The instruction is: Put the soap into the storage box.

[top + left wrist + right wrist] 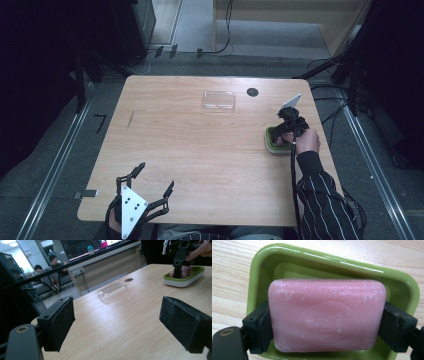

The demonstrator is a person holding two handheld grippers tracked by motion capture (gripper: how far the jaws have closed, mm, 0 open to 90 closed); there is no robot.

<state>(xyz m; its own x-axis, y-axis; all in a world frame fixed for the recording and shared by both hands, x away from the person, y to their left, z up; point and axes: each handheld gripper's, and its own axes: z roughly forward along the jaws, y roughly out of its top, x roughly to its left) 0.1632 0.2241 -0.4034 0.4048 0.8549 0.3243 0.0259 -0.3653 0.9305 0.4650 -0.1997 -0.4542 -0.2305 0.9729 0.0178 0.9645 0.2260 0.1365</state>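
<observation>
Between the pads of the right gripper, clamped from both short ends: a pink soap, stamped face up toward the camera, flecked white. Under and around the soap, the green dish, its rim running on past the far side of the soap and down behind both jaws; whether the soap rests on the dish floor or hangs just clear, impossible to tell. Beyond the dish rim, bare wood of the table. From above, the same gripper pointing down into the dish near the table's right edge, a hand on it, striped sleeve behind, cable trailing back along the arm. Left gripper at the near left corner, jaws spread wide, nothing between them, pads framing open tabletop. Ahead of that gripper, well apart from it, a clear lid lying flat on the wood; just past the lid, a dark round hole in the table. Off to its right and farther on, the dish with the soap inside.
</observation>
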